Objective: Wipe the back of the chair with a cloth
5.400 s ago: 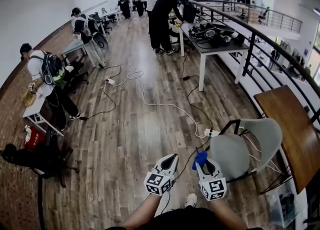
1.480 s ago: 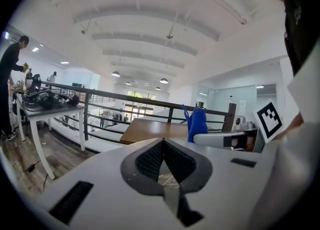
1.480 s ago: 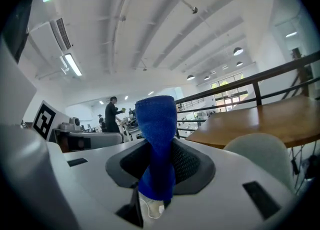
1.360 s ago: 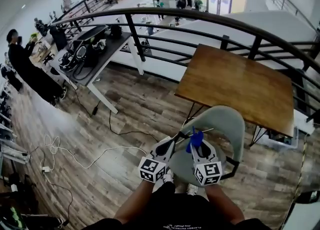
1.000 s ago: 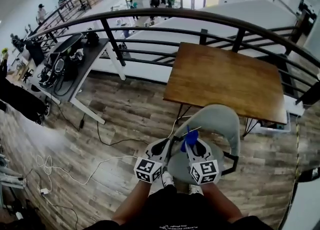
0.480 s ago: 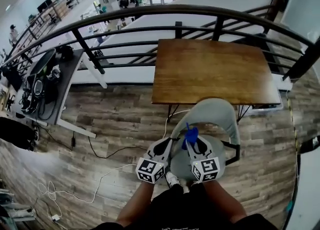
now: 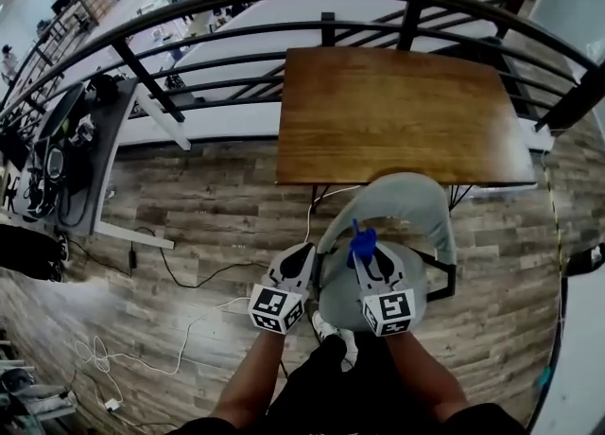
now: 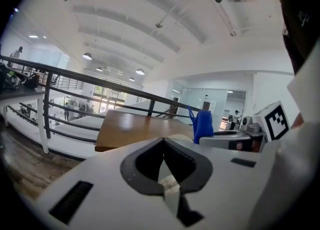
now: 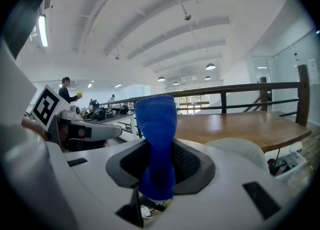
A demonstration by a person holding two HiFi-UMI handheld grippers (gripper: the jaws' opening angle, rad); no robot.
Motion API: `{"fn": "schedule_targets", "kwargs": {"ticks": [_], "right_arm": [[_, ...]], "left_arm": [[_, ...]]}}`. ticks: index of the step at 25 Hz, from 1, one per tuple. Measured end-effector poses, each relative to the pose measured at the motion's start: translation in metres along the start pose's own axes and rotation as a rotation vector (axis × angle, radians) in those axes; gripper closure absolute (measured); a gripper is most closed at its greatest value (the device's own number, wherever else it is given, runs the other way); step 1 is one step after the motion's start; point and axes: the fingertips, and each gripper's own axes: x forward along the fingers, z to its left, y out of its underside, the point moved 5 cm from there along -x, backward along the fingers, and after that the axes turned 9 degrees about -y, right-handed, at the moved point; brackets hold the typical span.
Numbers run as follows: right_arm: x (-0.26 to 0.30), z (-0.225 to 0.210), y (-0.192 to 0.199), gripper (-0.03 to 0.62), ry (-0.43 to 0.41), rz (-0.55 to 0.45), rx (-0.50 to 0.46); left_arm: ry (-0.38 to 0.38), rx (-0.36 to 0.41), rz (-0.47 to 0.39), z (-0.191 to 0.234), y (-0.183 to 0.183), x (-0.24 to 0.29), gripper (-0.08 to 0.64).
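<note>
Holding: the right gripper [image 7: 367, 253] is pinching a folded blue terry cloth [image 9: 156, 139]; its jaws are closing tightly on the lower part, and the upper end is standing up free.
Idling: the left gripper [image 8: 164, 174] is showing its jaws pressed together with nothing between them.
Chair: the pale grey moulded chair [image 7: 397, 201] is standing at the brown wooden table [image 7: 397, 112]; the cloth is hovering over the seat, apart from the curved back.
Risk: the hard jaw tips may be scraping the shell if only a narrow strip of cloth is touching it. The chair may also be sliding on the plank floor [image 7: 217, 206], because nothing is steadying it.
Materials: the cloth is looking soft, fuzzy and limp; the chair shell is looking smooth, rigid and rounded.
</note>
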Motion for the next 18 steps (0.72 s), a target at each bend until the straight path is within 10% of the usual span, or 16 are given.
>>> {"fn": "schedule_targets", "kwargs": {"ticks": [18], "right_arm": [[0.047,-0.090,0.051,0.476,0.076,-0.053,0.023]], "left_arm": [[-0.041,0.005,0.000,-0.002,0.037,0.114,0.561]]}}
